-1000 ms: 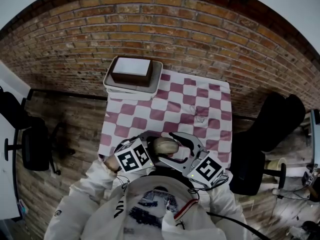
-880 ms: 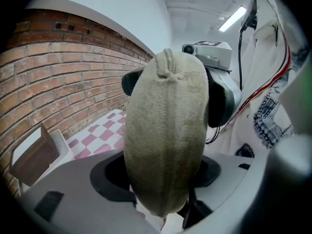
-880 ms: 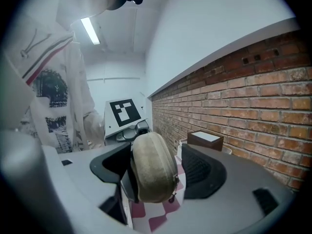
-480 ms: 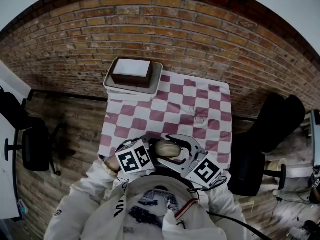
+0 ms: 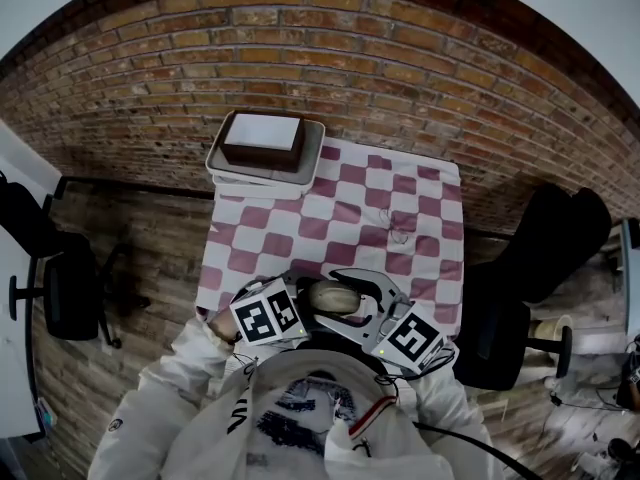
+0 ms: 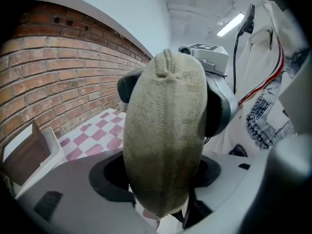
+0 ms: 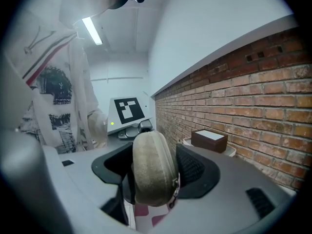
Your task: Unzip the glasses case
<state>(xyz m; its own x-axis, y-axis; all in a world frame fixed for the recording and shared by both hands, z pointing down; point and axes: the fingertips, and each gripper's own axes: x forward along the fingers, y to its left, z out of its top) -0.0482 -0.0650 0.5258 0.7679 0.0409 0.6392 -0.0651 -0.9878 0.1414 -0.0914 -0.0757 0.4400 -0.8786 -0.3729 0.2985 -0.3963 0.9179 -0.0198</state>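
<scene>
While the glasses case is hanging off the table: it is sitting in the air close to the person's chest, over the near edge of the chequered cloth, and I am seeing no gap along its seam.
Left hand-held gripper: it is clamping one end of the case, with its jaws pressing into the soft beige sides.
Right hand-held gripper: it is gripping the other end, and as far as I am judging it the pads are sitting against the case body on both sides.
Zip pull: a small tab is dangling at the lower edge of the case, just beside the right jaw and not between the pads.
Risk, wrong grip: the right jaws are holding the body and not the tab, so pulling from here is likely only tugging the case against the left grip, and the zip is going nowhere.
Risk, slipping: the case is rounded and fabric-covered, so a hard pull is likely dragging it out of the left jaws.
Risk, dropping: letting go on the right to reach for the tab is leaving the case hanging from one end, where it may be sagging or swinging.
Risk, squeezing: clamping across the seam is likely pinching the zip track and making it bind.
</scene>
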